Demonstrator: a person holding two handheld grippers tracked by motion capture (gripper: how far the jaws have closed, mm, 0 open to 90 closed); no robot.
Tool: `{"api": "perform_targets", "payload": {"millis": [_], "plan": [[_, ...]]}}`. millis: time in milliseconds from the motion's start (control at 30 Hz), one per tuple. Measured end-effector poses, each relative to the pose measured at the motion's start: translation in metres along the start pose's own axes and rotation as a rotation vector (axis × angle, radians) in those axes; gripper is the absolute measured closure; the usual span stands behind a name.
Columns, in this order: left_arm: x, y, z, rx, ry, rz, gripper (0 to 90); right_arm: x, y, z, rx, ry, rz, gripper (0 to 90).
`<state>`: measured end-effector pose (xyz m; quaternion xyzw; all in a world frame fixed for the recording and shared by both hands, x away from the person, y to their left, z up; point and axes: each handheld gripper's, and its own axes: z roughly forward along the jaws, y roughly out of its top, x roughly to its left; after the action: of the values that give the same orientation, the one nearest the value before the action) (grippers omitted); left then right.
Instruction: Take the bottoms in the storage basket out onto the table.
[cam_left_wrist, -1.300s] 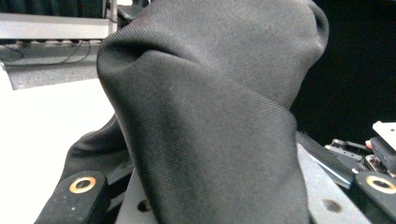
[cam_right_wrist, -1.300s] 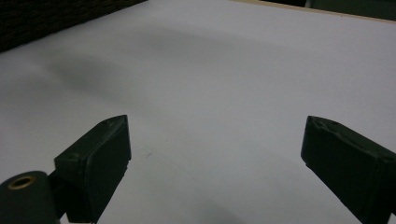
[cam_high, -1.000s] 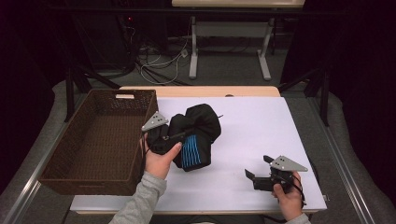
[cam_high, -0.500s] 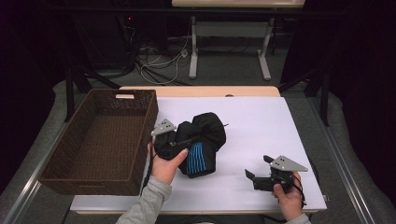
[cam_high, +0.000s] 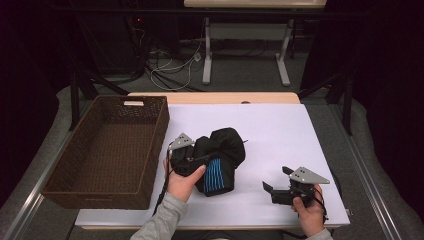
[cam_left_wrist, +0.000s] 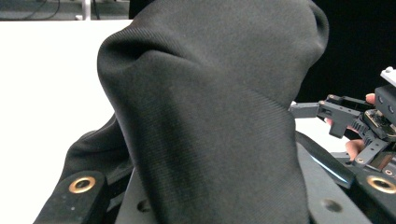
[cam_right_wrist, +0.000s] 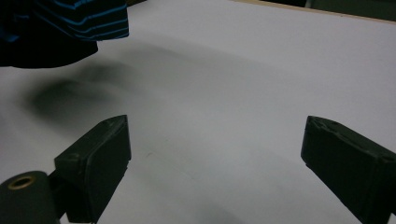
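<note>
Centrally, one soft black ribbed-knit garment with a blue-striped panel (cam_high: 218, 159) bulges between the jaws of the left gripper (cam_high: 192, 160), which clamp it; in the left gripper view the fine-ribbed black cloth (cam_left_wrist: 210, 121) drapes over both jaws and hides their tips. One right gripper (cam_high: 280, 187), well apart to that bundle's right, holds nothing, its two blocky matte pads (cam_right_wrist: 95, 163) spread wide over the smooth white tabletop (cam_high: 280, 130). One rectangular brown woven wicker basket (cam_high: 85, 192) sits just beyond the left gripper's outer side.
</note>
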<state>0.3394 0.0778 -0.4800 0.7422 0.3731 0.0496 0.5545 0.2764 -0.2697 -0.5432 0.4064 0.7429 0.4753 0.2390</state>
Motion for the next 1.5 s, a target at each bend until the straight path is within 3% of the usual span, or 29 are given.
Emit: {"api": "perform_targets", "payload": {"millis": [400,633,1200,1333,1500], "plan": [[-0.009,-0.019,0.022,0.084,-0.014,0.005,71.7,0.0,0.0,0.0,-0.001,0.006,0.002,7.9],[-0.012,-0.025,0.03,0.101,-0.015,0.004,71.4,0.0,0.0,0.0,-0.002,0.004,0.002,7.9],[-0.016,-0.049,0.059,0.196,0.024,0.029,68.8,0.001,0.0,0.0,0.002,0.003,0.006,8.0],[-0.017,-0.05,0.064,0.203,0.032,0.051,67.2,0.001,0.0,0.0,0.005,0.003,0.009,8.0],[-0.017,-0.049,0.064,0.189,0.028,0.039,59.5,0.001,0.0,0.0,0.0,0.006,0.007,8.0]]}}
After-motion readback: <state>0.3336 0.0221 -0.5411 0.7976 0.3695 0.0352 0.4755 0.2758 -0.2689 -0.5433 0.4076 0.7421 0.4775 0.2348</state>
